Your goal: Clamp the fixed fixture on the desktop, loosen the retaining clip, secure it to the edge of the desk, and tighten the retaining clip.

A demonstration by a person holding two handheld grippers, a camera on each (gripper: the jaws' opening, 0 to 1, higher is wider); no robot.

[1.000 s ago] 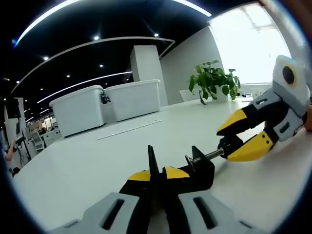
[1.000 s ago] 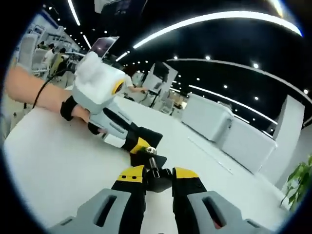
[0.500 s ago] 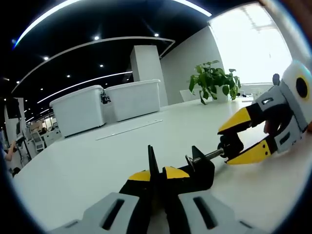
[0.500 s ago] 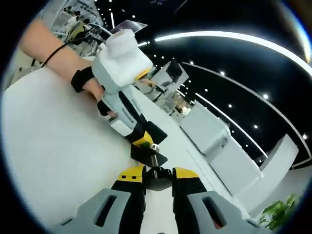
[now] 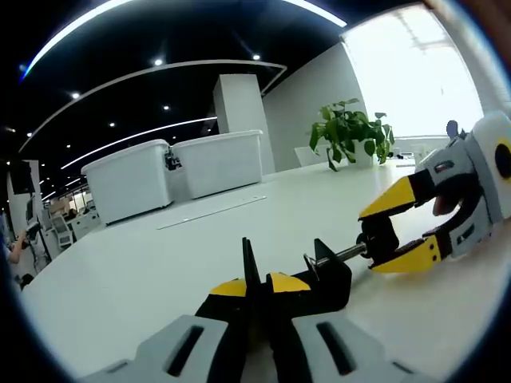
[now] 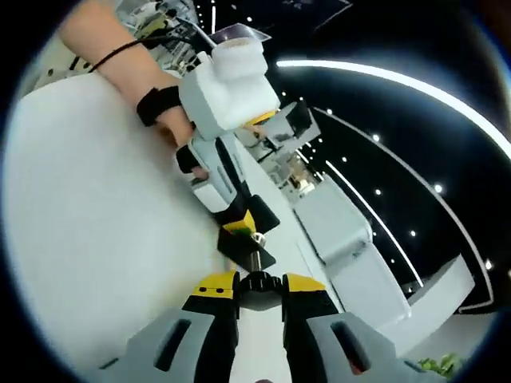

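A black clamp fixture (image 5: pixel 319 279) lies on the white desk (image 5: pixel 144 271). My left gripper (image 5: pixel 255 289) is shut on the fixture's thin upright plate. A metal screw rod (image 5: pixel 345 254) sticks out of the fixture to the right and ends in a black knob (image 5: pixel 377 233). My right gripper (image 5: pixel 393 231) has its yellow-tipped jaws shut around that knob. In the right gripper view my right gripper (image 6: pixel 253 285) holds the knob (image 6: pixel 254 282) between its jaws, and beyond it the left gripper (image 6: pixel 239 227) clasps the black fixture (image 6: pixel 249 249). A hand (image 6: pixel 172 124) holds the left gripper.
Two white lidded bins (image 5: pixel 172 171) stand at the far side of the desk. A potted green plant (image 5: pixel 347 132) is at the back right near a bright window. A thin strip (image 5: pixel 211 212) lies on the desk in front of the bins.
The right gripper has rolled about the screw's axis while holding the knob, seen in both views. The left gripper and fixture stay still.
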